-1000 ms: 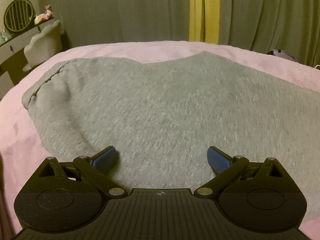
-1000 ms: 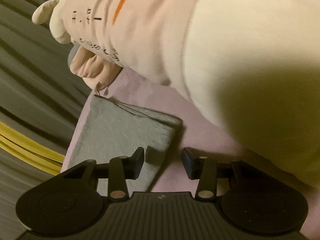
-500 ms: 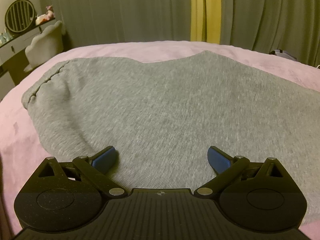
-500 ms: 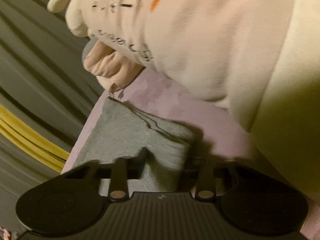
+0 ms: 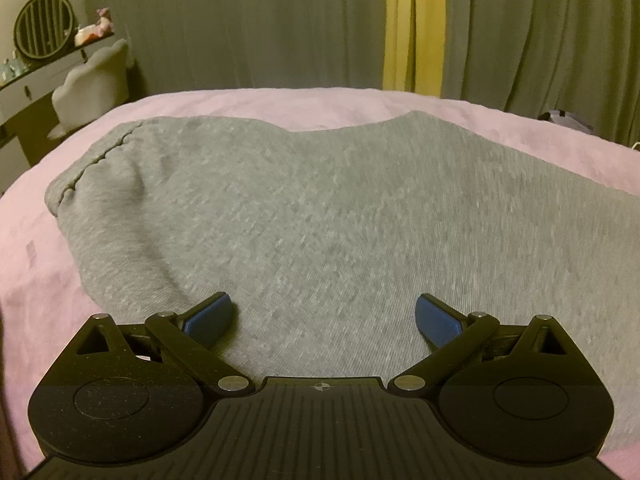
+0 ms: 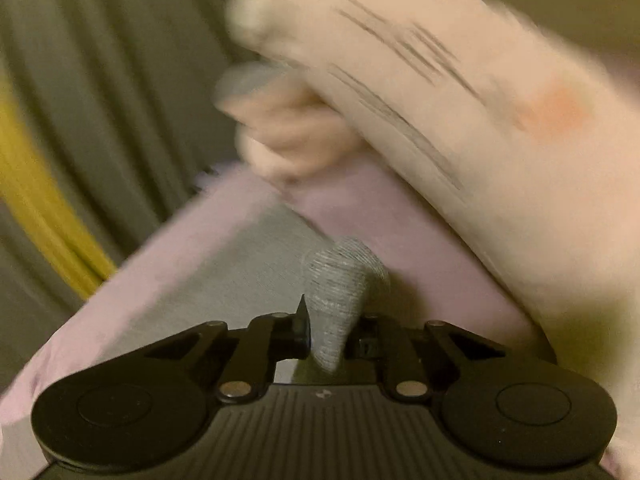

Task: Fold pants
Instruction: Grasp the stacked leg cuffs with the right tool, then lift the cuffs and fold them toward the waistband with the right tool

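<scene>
I count: 1 pants [image 5: 340, 216] | 1 bed [image 5: 248, 100] | 1 chair [image 5: 92, 84] | 1 mirror [image 5: 44, 31] | my 2 grippers [image 5: 324, 316] [image 6: 328, 332]

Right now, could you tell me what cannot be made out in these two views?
- Right wrist view: motion blur smears the print on the sleeve.
- Right wrist view: the right gripper hides part of the cuff it pinches.
- Left wrist view: the left gripper hides the near pants edge.

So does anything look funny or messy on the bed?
Nothing is spilled or torn. The grey knit pants lie mostly flat on the pink bedspread, with one rumpled fold near their left edge. The right claw pinches a bunched corner, and that view is blurry. The left claw hangs open.
</scene>
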Action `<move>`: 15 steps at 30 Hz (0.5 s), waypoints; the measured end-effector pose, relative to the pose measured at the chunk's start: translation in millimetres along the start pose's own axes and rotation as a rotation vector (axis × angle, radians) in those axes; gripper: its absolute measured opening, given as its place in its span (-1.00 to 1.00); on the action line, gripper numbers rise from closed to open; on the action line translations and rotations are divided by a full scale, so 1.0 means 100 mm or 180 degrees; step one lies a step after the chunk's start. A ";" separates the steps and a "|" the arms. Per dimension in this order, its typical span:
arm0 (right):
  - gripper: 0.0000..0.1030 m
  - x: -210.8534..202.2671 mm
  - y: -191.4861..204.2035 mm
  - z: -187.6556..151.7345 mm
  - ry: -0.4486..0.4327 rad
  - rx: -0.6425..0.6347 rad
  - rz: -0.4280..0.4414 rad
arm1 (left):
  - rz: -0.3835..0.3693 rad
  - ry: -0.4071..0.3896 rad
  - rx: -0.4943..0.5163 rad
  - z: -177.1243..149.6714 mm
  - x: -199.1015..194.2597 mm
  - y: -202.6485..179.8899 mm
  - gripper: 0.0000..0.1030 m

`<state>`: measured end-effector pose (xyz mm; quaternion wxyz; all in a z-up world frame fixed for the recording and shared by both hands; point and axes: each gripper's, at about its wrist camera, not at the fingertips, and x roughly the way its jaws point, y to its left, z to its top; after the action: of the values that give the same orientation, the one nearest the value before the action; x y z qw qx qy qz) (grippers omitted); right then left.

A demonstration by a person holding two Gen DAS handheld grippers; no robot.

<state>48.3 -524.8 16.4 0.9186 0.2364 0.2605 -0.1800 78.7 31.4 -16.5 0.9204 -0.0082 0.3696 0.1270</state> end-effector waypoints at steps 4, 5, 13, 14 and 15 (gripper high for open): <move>-0.77 -0.44 1.35 -0.18 -0.0184 -0.1240 0.1024 | -0.0001 -0.0037 -0.0064 0.02 -0.02 0.03 0.98; -0.77 -0.52 1.61 -0.33 -0.0146 -0.1472 0.1283 | 0.0000 -0.0062 -0.0095 0.02 -0.03 0.05 0.98; -0.71 -0.22 2.62 -2.02 0.1258 -0.2775 0.1671 | -0.0105 -0.0178 -0.0389 0.04 -0.14 0.24 0.98; -0.68 -0.31 2.61 -2.08 0.1057 -0.2826 0.1648 | -0.0129 -0.0180 -0.0396 0.04 -0.14 0.25 0.98; -0.63 -0.36 2.64 -2.10 0.1022 -0.2888 0.1652 | -0.0159 -0.0182 -0.0396 0.04 -0.14 0.25 0.98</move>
<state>56.3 -189.4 -31.2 0.8913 -0.1027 0.3821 0.2214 65.7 52.9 -2.1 0.9312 -0.0710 0.3342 0.1270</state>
